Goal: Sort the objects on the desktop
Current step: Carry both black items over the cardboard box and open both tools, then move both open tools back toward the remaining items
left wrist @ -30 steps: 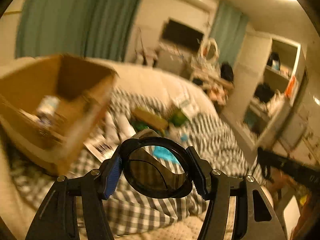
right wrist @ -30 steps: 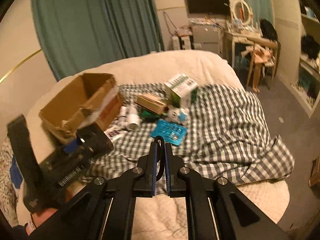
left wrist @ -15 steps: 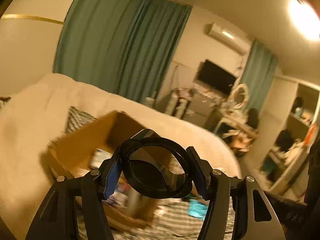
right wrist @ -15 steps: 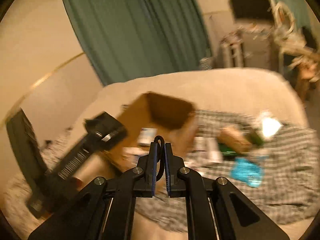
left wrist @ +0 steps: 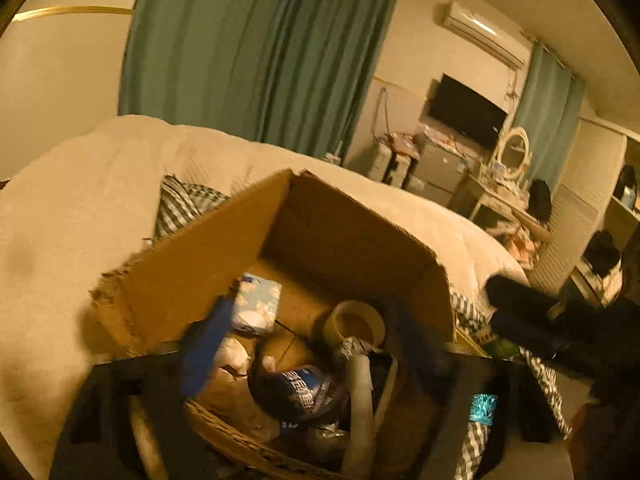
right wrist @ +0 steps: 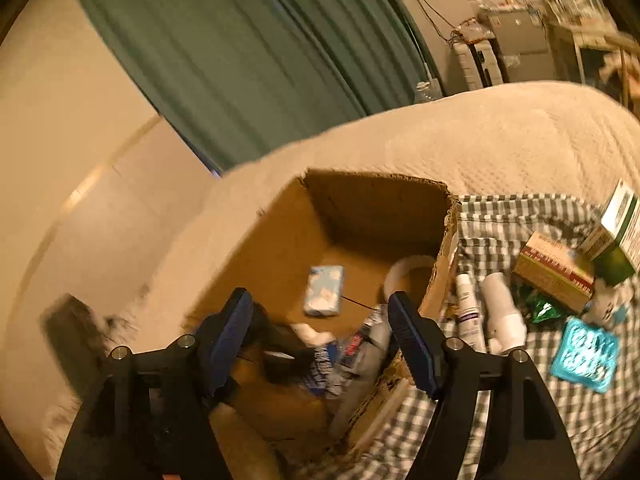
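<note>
An open cardboard box (left wrist: 208,264) stands on the bed, and both grippers hang just over its near end. In it lie a pale blue tissue pack (left wrist: 256,304), a tape roll (left wrist: 354,320), a dark blue packet (left wrist: 300,392) and a white tube (left wrist: 358,396). My left gripper (left wrist: 304,344) is open and blurred, with nothing between its fingers. My right gripper (right wrist: 320,332) is open too, above the same box (right wrist: 272,248). Below it lie the tissue pack (right wrist: 324,290) and a dark object (right wrist: 280,356).
On the checked cloth (right wrist: 520,400) right of the box lie two white bottles (right wrist: 500,312), a brown carton (right wrist: 552,276), a green and white carton (right wrist: 616,220) and a teal packet (right wrist: 584,354). A cream bedspread (right wrist: 480,140) lies beyond, with teal curtains (left wrist: 248,60) behind.
Both grippers swung left over the box and opened. The black round ring is gone from the left gripper, and the thin black loop from the right.
</note>
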### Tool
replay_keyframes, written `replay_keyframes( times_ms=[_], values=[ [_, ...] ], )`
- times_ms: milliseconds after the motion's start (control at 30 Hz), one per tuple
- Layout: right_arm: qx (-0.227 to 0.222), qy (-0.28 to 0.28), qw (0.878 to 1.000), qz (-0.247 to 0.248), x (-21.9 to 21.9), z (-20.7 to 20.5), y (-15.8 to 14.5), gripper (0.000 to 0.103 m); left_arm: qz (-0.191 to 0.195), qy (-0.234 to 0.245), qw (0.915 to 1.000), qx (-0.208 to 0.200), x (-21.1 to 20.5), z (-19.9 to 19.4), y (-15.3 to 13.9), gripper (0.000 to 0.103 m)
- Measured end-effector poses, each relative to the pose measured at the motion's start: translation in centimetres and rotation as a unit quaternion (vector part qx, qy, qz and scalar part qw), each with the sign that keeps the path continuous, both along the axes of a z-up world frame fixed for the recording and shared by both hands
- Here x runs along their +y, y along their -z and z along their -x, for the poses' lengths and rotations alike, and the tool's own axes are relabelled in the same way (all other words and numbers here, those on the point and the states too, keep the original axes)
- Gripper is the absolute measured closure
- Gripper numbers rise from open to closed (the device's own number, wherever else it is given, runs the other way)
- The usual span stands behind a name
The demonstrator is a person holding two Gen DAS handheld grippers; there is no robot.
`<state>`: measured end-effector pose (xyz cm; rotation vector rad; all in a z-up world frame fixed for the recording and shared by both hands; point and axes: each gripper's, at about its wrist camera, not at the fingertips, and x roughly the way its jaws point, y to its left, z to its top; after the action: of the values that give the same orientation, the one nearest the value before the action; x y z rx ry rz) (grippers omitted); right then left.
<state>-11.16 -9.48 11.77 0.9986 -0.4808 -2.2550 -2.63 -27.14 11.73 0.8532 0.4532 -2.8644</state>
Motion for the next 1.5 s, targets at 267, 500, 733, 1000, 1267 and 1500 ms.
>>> replay_keyframes(
  times_ms=[267, 500, 733, 1000, 1267, 1500],
  values=[
    [0.023, 0.07, 0.997, -0.012, 6.8, -3.4, -3.2, 0.032, -0.028, 0.032, 0.999, 0.013, 3.0, -3.2, -1.2, 0.0],
    [0.037, 0.131, 0.99, -0.037, 14.6, -9.3, -5.1, 0.031, -0.035, 0.096, 0.9947, 0.004, 9.8, -6.3, -2.8, 0.0],
    [0.03, 0.185, 0.977, -0.098, 21.0, -13.5, -2.5, 0.029, 0.003, 0.184, 0.9817, -0.05, 20.6, -7.7, 0.6, 0.0],
    [0.008, 0.208, 0.969, -0.136, 26.6, -13.7, 3.3, 0.029, 0.018, 0.194, 0.976, -0.096, 25.7, -4.3, 6.2, 0.0],
    [-0.017, 0.217, 0.969, -0.118, 28.3, -9.4, 9.3, 0.029, -0.04, 0.209, 0.9669, -0.141, 26.4, 3.8, 12.1, 0.0],
    [-0.004, 0.202, 0.963, -0.179, 29.1, -6.2, 12.1, 0.026, 0.012, 0.237, 0.9635, -0.123, 29.5, 8.1, 14.9, 0.0]
  ],
)
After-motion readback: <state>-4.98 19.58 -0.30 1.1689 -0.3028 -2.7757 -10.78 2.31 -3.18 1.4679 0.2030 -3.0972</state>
